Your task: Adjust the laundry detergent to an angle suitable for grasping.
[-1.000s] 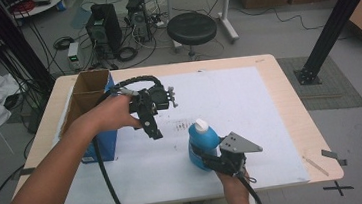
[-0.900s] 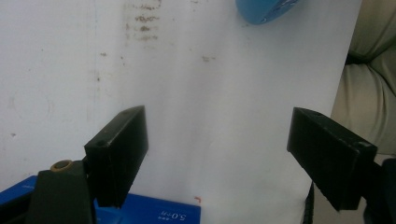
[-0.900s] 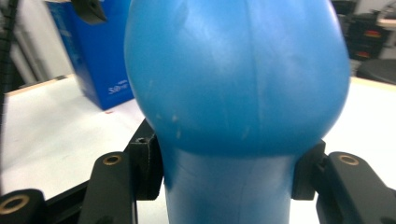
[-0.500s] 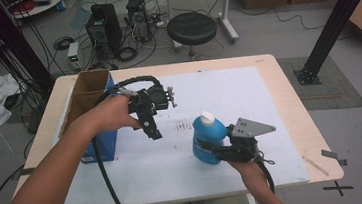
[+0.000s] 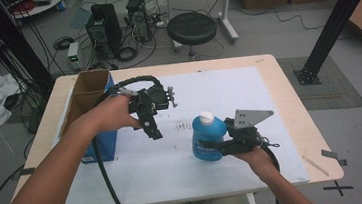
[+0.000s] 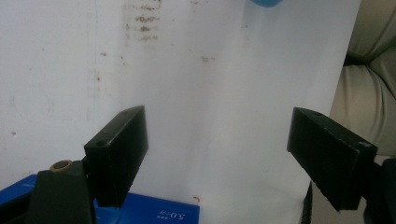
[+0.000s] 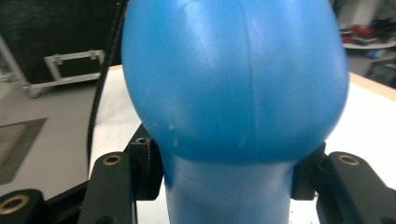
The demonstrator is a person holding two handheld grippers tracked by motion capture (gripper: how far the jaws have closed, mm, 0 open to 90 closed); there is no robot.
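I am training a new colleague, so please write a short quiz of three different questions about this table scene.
1. True or false: the right gripper is shut on the blue bottle.
2. Multiple choice: what colour is the bottle's cap? A) red B) white C) black
3. Fill in: the open cardboard box stands at the table's ____ side as seen in the high view.

Key
1. True; in the right gripper view the jaws press on the bottle's narrower part.
2. B.
3. Left, close to the left gripper, whose jaws stand open with nothing between them.
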